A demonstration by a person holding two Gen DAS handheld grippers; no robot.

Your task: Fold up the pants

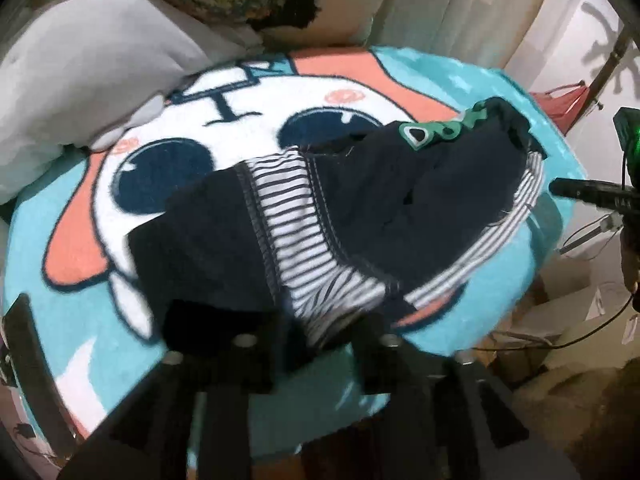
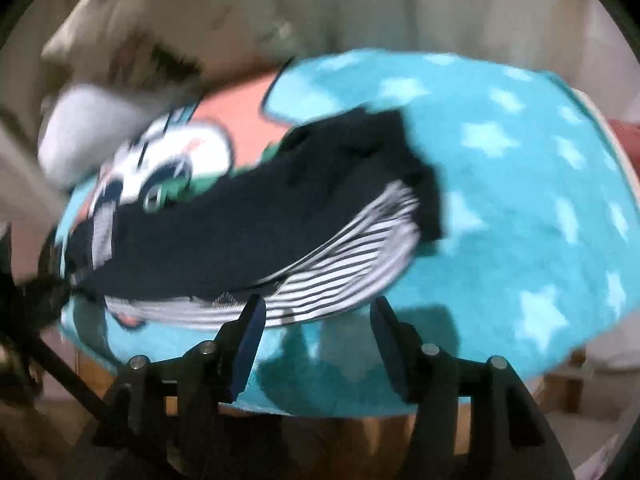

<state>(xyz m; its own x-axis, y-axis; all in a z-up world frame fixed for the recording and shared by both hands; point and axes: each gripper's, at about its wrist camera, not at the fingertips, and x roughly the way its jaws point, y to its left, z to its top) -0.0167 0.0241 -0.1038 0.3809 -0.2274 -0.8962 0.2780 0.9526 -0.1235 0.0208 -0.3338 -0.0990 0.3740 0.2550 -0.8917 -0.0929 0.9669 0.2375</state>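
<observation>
the left gripper's (image 1: 316, 344) fingers (image 1: 224, 336) are blurred and half covered by dark cloth; whether they pinch the pants (image 1: 352, 216) i cannot tell. the navy pants with striped lining lie bunched on the cartoon-print turquoise blanket (image 1: 120, 336) covering the tabletop. the right gripper's (image 2: 316, 320) fingers (image 2: 248, 328) are spread apart, empty, just beside the striped edge.

You have one pair of navy pants (image 1: 400, 200) with striped lining at frame centre, one cartoon blanket (image 1: 100, 360) beneath, one grey pillow (image 1: 80, 80) upper left, and two grippers: left (image 1: 312, 344), right (image 2: 316, 320).
</observation>
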